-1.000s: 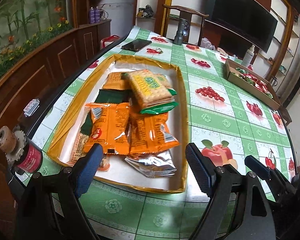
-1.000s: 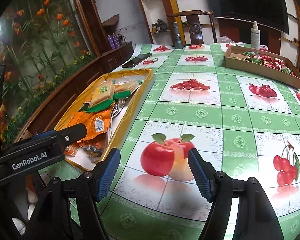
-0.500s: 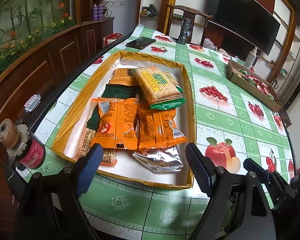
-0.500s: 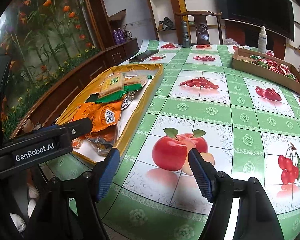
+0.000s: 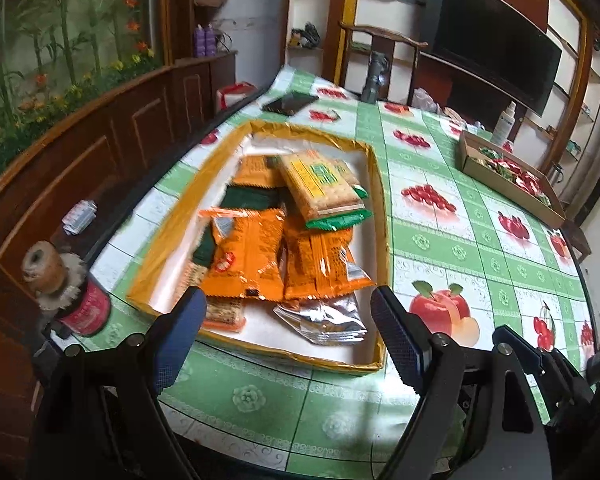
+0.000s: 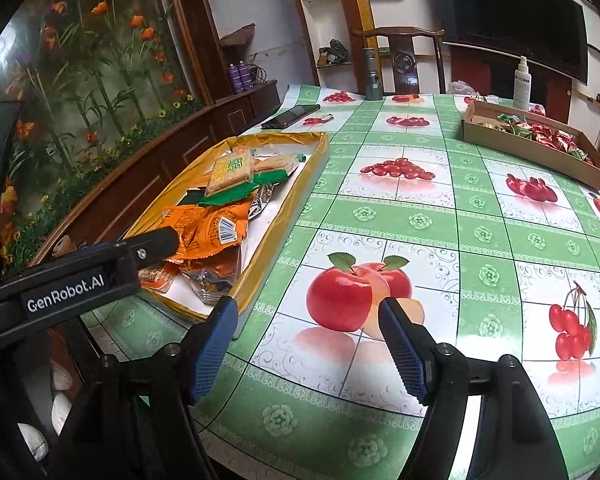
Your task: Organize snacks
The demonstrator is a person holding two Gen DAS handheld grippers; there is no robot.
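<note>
The bench (image 6: 400,216) is slick oilcloth, so the gold tray (image 5: 374,184), just ahead of the left claw (image 5: 288,332), could skid if a finger catches its near rim; the piled snacks inside overlap, so a grab at an orange packet (image 5: 246,256) risks dragging 2 at once; the silver packet (image 5: 324,318), nearest, looks slippery. Both claws tilt downward, jaws wide, holding nothing; the right claw (image 6: 308,344) hangs over bare cloth, the tray to its left.

Both wrist views downward (close) — sharing tray (image 5: 380,216).
</note>
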